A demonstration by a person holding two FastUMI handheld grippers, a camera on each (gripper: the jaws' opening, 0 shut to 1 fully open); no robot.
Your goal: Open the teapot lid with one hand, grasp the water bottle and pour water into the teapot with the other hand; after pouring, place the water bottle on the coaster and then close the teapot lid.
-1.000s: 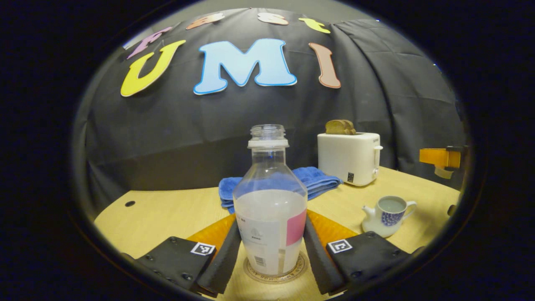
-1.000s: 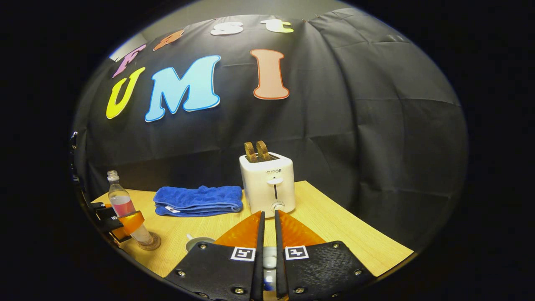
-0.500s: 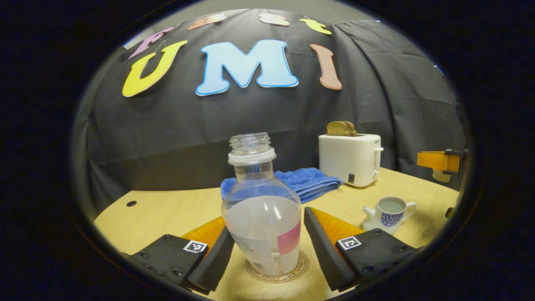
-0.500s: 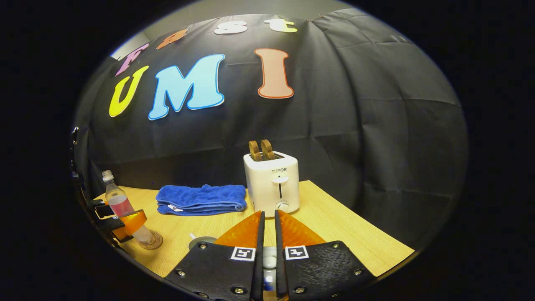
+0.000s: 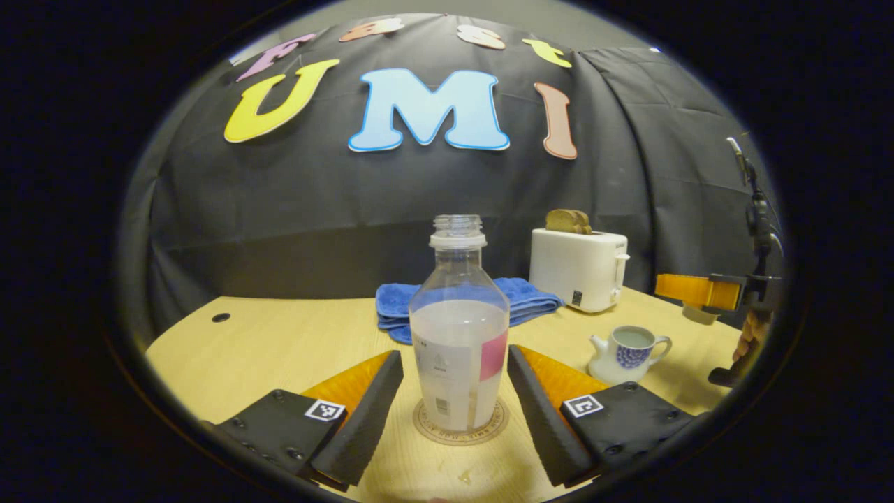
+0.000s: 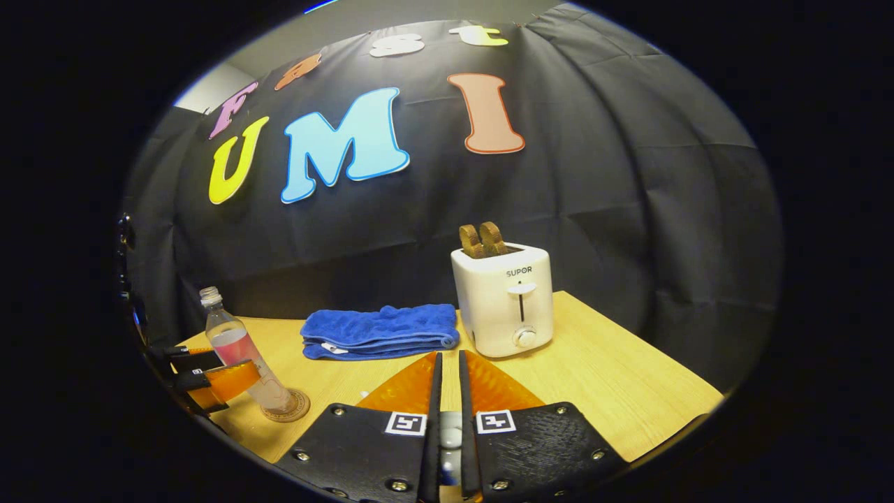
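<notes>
Capless water bottle [image 5: 459,349], part full, upright on coaster [image 5: 460,434] between parted left gripper [image 5: 455,377] fingers.

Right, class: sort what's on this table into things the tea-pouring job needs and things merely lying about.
Needed:
clear plastic water bottle
round cork coaster beneath it
white teapot with blue pattern, lid off
small lid held in the right tongs

Lying about:
folded blue towel
white toaster holding toast

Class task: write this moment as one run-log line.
water bottle: upright on coaster | left gripper: open, released | right gripper: holding teapot lid | teapot: open, filled
</notes>
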